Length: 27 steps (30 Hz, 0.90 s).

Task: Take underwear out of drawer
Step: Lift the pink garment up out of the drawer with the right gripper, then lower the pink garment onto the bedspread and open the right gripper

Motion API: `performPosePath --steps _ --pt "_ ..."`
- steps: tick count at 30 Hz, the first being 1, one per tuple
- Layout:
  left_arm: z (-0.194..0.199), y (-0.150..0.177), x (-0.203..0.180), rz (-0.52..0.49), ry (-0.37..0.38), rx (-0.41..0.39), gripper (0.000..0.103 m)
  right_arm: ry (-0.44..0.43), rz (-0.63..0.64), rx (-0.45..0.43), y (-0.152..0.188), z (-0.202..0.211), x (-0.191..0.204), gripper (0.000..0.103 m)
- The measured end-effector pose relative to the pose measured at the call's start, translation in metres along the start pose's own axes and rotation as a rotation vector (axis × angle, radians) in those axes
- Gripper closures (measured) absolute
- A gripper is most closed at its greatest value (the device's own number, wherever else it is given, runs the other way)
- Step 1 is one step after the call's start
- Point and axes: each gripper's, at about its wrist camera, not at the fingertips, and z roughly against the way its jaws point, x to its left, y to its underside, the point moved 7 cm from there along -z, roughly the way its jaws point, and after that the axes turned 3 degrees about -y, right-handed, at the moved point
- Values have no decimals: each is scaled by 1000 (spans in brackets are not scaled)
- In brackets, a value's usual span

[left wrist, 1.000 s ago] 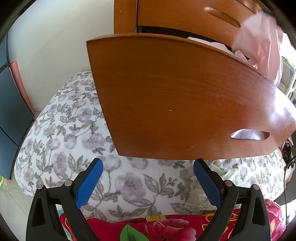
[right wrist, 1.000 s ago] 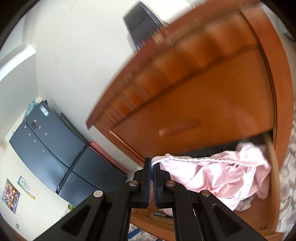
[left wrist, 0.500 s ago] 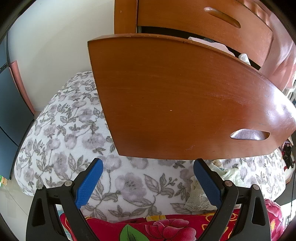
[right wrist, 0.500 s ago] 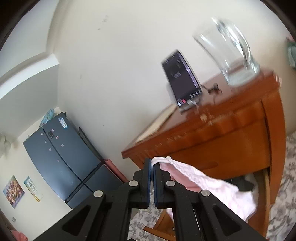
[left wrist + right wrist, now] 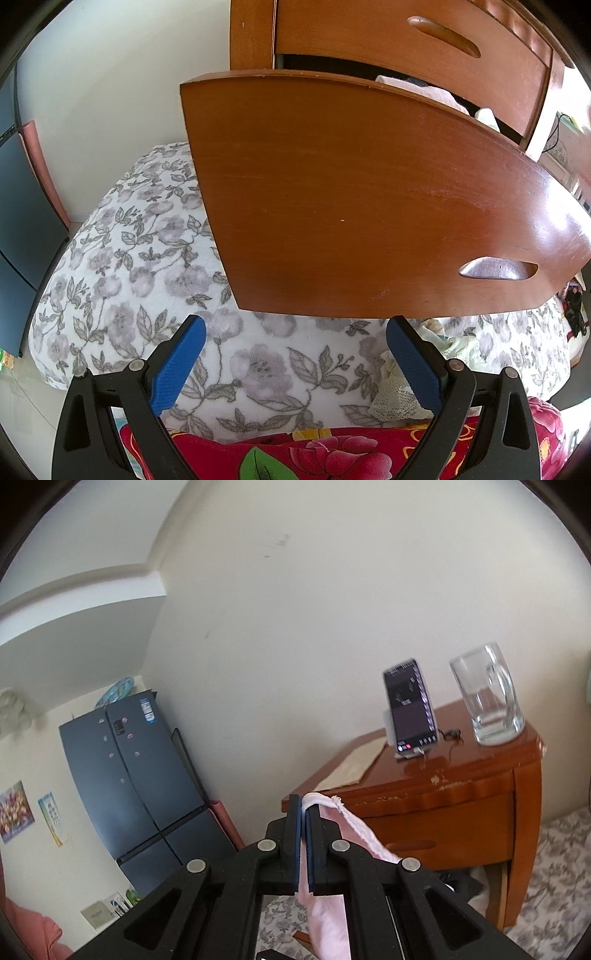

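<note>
Pink underwear (image 5: 325, 919) pinched at its white-edged band between the clenched jaws of the right gripper (image 5: 303, 805), lifted clear of the drawer, cloth draping down over the right finger and hanging below the tool. Beyond it, wooden nightstand (image 5: 454, 797) against a pale wall, its top worn and chipped along the front edge, bearing a phone (image 5: 410, 705) propped upright on a stand, a clear glass mug (image 5: 485, 698) just to the right of the phone, and a flat sheet of paper (image 5: 351, 766) toward the left. Dark blue refrigerator (image 5: 136, 786) well apart on the left, pictures on the wall beside it. Left gripper (image 5: 295, 332) spread wide with nothing between its blue pads (image 5: 179, 363), angled down over a grey floral bedspread (image 5: 147, 266). Pulled-out drawer (image 5: 369, 206) of the same nightstand filling the left wrist view, its curved wooden front with a recessed handle (image 5: 496, 267) at lower right, a little pale clothing (image 5: 424, 88) showing over its top rim. Closed upper drawer (image 5: 424, 40) above that. Red flowered blanket (image 5: 325, 458) along the bottom edge, pale lacy cloth (image 5: 395, 398) lying on the bedspread near the right finger.
</note>
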Motion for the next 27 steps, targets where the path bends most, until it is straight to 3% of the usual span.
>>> performPosePath --steps 7,15,24,27 --pt "3 -1 0 0 -10 -14 5 -19 48 18 12 21 23 101" --pt "6 -1 -2 -5 -19 -21 5 -10 -1 102 53 26 13 100" --pt "8 -2 -3 -7 -25 -29 5 54 -3 261 108 8 -4 99" --pt "8 -2 -3 -7 -25 -27 5 98 -32 350 139 -6 -19 97"
